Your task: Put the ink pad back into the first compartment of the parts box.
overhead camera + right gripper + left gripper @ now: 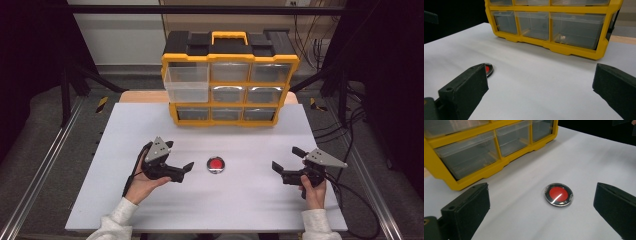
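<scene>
The work in hand looks like picking up the small round red disc (pixel 216 164), which lies flat on the white table (pixel 150 210) between the two grippers, nearer the left one and well apart from the yellow drawer organizer (pixel 227 80) at the far edge; the left gripper (pixel 186 168) is the natural one for it, since its own view has the disc (pixel 558 194) sitting ahead between its two black jaws, somewhat right of centre; to do the pick well, I would bring that gripper forward and down with the jaws kept wide, shift it so the disc lies midway between them, and lower until the jaw tips nearly brush the table before closing, because the disc is thin and glossy with a metal rim and could skid or flip if caught high or off-centre; closing slowly across its width should help; the top-left drawer (pixel 186 82) of the organizer stands pulled out, which I judge a likely place for the disc; as for pose, the left hand (pixel 142 185) grips its tool from below and behind, forearm coming in from the near edge, jaws apart and pointing right toward the disc, just above the table; the right gripper (pixel 283 167) is held by the right hand (pixel 314 190) well to the right, jaws spread and empty, pointing left; in its own view the disc (pixel 489 69) peeks from behind the left jaw
</scene>
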Demonstrator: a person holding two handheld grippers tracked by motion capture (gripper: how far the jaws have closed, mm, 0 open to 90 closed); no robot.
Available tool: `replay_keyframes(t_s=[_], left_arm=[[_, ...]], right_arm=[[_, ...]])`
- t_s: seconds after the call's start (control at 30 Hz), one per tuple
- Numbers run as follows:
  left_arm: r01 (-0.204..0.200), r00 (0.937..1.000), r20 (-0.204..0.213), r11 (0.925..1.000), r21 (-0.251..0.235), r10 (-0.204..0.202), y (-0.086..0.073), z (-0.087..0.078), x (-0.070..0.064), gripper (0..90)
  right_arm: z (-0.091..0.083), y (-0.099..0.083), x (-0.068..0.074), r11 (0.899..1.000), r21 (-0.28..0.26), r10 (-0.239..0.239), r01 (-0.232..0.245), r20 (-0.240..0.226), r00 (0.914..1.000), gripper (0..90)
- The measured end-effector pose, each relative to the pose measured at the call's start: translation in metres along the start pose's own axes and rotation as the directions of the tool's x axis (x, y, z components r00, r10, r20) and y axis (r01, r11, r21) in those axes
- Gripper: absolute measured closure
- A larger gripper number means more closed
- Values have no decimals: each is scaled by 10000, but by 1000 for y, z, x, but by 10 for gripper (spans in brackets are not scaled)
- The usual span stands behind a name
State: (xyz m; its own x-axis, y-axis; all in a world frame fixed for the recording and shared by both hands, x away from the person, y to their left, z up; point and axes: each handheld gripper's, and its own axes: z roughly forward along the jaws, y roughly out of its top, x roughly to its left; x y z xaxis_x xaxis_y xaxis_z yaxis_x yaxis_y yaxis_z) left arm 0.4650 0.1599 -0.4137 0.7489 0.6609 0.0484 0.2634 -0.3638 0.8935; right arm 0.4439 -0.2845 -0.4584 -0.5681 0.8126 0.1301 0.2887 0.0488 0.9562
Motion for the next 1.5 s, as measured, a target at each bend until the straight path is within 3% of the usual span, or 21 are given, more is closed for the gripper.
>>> replay_keyframes(t_s=[0.77,1.5], left_arm=[[53,9988,491,9968,803,-93,12,53,-10,4],[-307,9955,928,9882,1501,168,13,93,-24,11]], right_arm=[[0,0,0,10000,-2,-11,11,31,10000,4],[1,0,0,10000,17,-16,16,21,10000,4]])
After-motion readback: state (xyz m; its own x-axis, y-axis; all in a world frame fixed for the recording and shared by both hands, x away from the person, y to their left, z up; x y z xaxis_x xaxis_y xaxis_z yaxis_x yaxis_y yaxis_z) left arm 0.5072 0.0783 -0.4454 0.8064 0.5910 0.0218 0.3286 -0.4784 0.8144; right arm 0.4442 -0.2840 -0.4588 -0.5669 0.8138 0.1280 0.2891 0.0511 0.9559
